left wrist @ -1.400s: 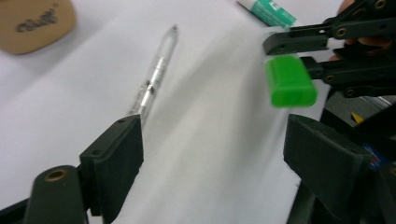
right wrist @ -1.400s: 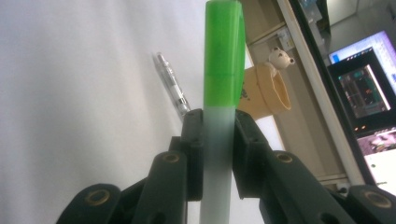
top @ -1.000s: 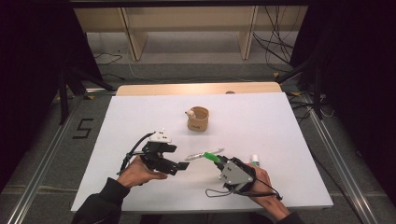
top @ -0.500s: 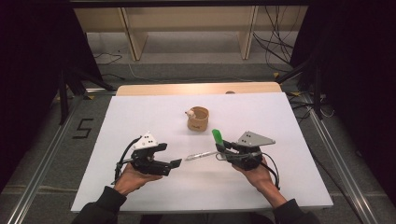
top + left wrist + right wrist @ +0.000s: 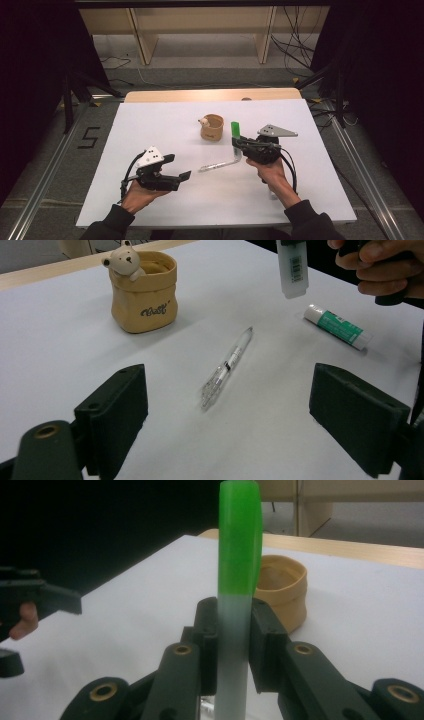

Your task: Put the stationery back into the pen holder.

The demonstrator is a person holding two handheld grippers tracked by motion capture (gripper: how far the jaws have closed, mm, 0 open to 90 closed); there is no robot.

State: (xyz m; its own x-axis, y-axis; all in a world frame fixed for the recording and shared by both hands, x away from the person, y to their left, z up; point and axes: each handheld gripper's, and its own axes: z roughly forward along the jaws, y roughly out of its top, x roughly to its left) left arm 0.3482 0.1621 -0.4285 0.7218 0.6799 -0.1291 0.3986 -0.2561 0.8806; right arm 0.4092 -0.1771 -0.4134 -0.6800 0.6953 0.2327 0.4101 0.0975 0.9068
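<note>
The marker (image 5: 239, 605), with a bright green cap and a frosted white barrel, stood upright, clamped between the jaws of the right gripper (image 5: 239, 145) above the middle of the desk (image 5: 150, 120). Its lower end was cut off in the right gripper view. The left gripper (image 5: 180, 167) held its jaws wide apart near the front edge. The tan pouch (image 5: 144, 292) carried a small bear figure (image 5: 122, 262) on its rim; its inside was hard to make out.

right hand-held gripper (image 5: 239, 144) | green-capped marker (image 5: 234, 131) lifted upright | moved nearer cup (image 5: 212, 128)
</note>
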